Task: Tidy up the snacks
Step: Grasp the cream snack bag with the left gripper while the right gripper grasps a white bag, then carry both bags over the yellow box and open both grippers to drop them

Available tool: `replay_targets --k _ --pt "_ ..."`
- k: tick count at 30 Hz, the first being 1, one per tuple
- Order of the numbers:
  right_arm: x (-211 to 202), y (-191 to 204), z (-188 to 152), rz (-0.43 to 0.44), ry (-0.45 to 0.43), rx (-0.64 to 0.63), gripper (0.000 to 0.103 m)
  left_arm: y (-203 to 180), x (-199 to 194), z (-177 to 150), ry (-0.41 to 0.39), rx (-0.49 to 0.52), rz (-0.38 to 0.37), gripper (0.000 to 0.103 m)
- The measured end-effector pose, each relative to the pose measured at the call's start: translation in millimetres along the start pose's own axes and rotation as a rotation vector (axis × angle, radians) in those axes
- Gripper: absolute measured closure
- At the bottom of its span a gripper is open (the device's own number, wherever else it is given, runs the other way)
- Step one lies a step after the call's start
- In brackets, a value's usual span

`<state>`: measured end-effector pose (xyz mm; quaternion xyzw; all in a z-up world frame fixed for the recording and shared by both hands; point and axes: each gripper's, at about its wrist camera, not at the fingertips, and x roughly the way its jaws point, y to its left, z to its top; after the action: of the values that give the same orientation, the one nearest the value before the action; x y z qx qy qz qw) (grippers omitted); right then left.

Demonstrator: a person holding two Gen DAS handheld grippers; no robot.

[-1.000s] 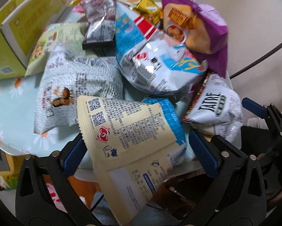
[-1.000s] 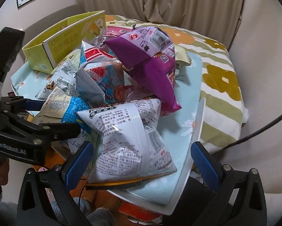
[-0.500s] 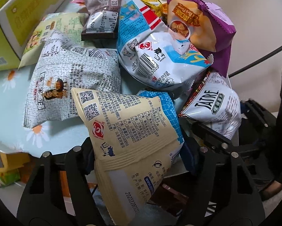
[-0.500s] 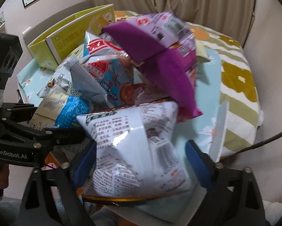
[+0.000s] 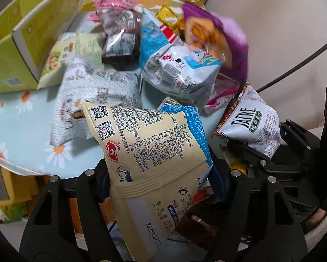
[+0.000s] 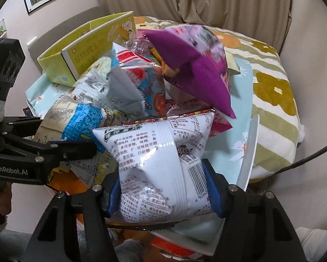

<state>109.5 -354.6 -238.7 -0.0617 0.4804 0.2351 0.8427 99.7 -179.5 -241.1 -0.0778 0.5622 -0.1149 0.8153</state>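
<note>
While both tongs grip, the scene reads:
cream-and-blue packet point(image 5: 150, 152): pinched between the left tongs point(image 5: 161, 181), raised off the heap since a second ago
white packet point(image 6: 161, 170): squeezed in the right tongs point(image 6: 163, 192), whose jaws have just been closing
snack heap point(image 5: 176, 65): behind both, on the floral tray point(image 5: 12, 118)
</note>
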Motion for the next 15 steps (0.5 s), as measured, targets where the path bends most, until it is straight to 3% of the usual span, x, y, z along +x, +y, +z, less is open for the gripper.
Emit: replay_targets --k 8,15 --pt "-38.7 18.7 5.3 -0.016 -0.053 0.004 0.043 1.1 -59.0 -3.2 -0.082 0.007 0.01 0.035" --pt "-72.4 42.4 35.0 0.005 -0.113 -0.027 0.043 16.2 -124.5 14.3 -0.203 -0.006 0.047 0.035"
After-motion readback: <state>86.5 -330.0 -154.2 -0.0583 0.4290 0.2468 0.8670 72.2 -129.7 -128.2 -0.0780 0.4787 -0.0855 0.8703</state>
